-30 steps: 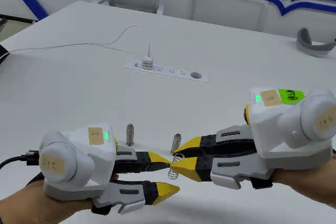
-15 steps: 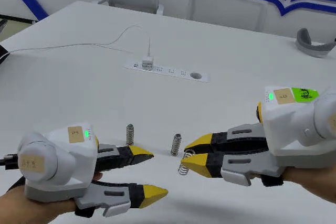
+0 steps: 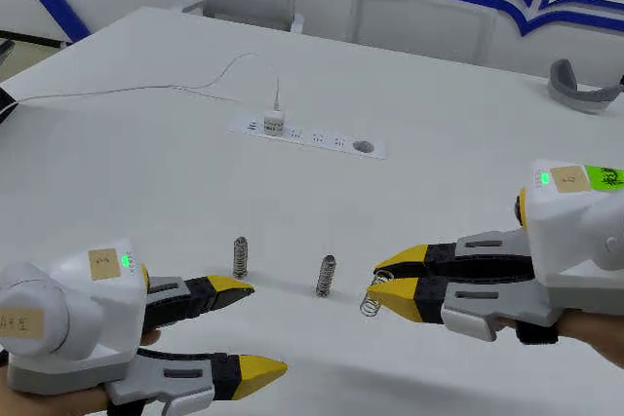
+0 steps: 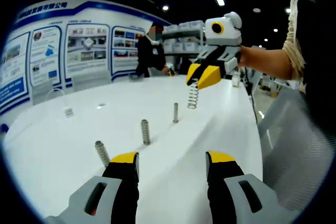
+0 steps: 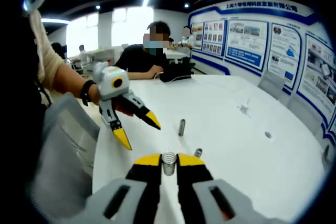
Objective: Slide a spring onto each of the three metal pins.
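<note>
Right gripper [image 3: 378,280] at 3 o'clock in head view, jaws clamped on the held spring [image 3: 371,297] by its upper coils. The rest hangs below the yellow tips, a bit tilted, clear of the table [image 3: 146,143]. Left gripper [image 3: 258,328] low at 7 o'clock, jaws wide apart, nothing betw. them. First loaded pin [image 3: 326,276] and second loaded pin [image 3: 240,257] stand near centre, each already wearing a spring. Left gripper view gives the bare pin [image 4: 175,113] upright, held spring up at its 1 o'clock, apart from it. Handling, judged: spring prob. light, thin wire, slick and compliant — hard side squeeze could buckle it or ping it out. Best held lightly across top coils as now, bottom end left open so the bore can find the pin tip; axis needs to be upright. Pins look stiff. Hard to read: in head view bare pin not made out, likely behind spring or jaw tips. Right gripper view has the spring end-on, so its length is hidden. How pins are fixed to the table — can't tell.
</note>
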The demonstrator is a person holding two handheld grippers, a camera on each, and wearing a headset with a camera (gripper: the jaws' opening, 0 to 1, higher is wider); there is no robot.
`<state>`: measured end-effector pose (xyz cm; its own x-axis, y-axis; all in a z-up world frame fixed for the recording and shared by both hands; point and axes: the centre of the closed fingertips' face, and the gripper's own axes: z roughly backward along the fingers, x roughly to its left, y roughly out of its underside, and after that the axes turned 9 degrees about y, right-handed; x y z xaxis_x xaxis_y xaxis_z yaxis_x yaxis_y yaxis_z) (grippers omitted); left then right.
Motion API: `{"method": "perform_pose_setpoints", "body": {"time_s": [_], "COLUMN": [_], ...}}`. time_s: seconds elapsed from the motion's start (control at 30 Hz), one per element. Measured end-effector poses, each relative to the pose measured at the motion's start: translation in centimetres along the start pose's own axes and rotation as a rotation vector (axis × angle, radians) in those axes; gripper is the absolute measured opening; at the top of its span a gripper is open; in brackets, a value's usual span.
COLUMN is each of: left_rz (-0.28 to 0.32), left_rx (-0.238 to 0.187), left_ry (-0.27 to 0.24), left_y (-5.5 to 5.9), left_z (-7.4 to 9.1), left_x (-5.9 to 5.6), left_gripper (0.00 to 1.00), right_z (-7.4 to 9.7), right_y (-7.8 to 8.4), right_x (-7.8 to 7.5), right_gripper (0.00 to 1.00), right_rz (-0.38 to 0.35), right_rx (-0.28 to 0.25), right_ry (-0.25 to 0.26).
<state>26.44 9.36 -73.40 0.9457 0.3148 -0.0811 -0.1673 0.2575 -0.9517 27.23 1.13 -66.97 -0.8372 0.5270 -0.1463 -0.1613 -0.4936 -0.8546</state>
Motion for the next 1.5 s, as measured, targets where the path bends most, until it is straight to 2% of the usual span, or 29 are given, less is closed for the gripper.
{"method": "perform_pose_setpoints", "body": {"time_s": [0.33, 0.8, 1.2, 1.5], "left_rz": [0.023, 0.033, 0.039, 0.045], "left_rx": [-0.008, -0.011, -0.014, -0.008], "left_ry": [-0.037, -0.068, -0.080, -0.088], "left_y": [0.4, 0.5, 0.6, 0.8], "left_z": [0.9, 1.6, 1.9, 2.1], "left_x": [0.6, 1.1, 1.3, 1.4], "left_gripper": [0.54, 0.54, 0.54, 0.53], "right_z": [1.4, 2.9, 2.3, 1.6], "right_y": [0.6, 1.6, 3.6, 5.7], "right_x": [-2.6, -7.2, -9.7, -10.4], "right_gripper": [0.12, 0.12, 0.12, 0.12], "right_rz": [-0.034, -0.069, -0.105, -0.160], "right_rx": [0.004, 0.038, 0.074, 0.094], "right_ry": [0.077, 0.221, 0.293, 0.310]}}
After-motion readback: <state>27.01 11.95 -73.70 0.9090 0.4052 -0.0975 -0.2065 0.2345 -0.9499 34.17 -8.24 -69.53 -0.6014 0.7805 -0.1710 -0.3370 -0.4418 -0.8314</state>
